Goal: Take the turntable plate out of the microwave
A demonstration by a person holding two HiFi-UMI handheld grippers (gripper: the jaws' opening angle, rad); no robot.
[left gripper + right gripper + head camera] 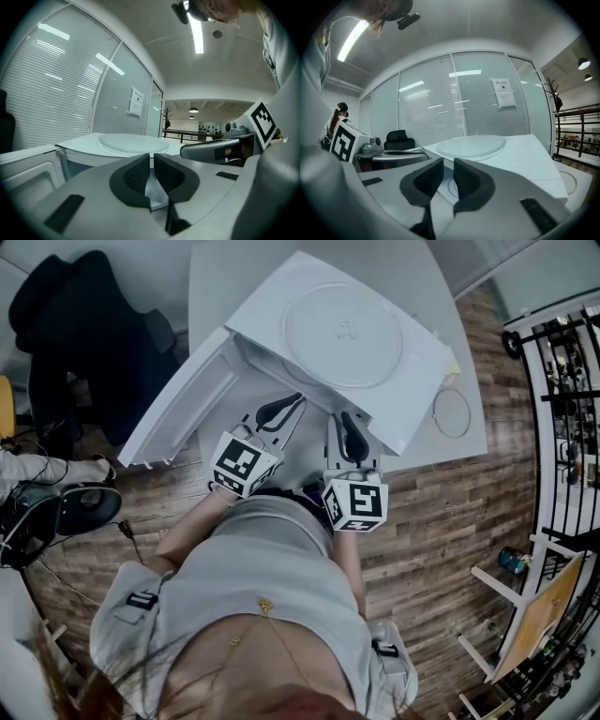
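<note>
Glass and clear, the turntable plate lies flat on top of the white microwave in the head view, face up, with its small hub marks at the middle. It is round, so it has no long axis and points no particular way. The microwave's door hangs open on the left side of the microwave. A thin roller ring rests on the table just to the right of the microwave. The left gripper and the right gripper both sit at the front of the microwave, by its opening and below the plate.

From the left gripper view, the left gripper has its dark pads drawn together with only a hairline between them and nothing in it. The plate shows beyond, on the microwave's top, apart from the jaws.

From the right gripper view, the right gripper is nearly closed. A narrow slot is left between its pads and it holds nothing. The plate sits ahead on the microwave's top.

Judging from this, the plate is already out of the cavity and set down, so the removal looks done. The next move probably calls only for drawing both empty claws back from the microwave without knocking the door.
</note>
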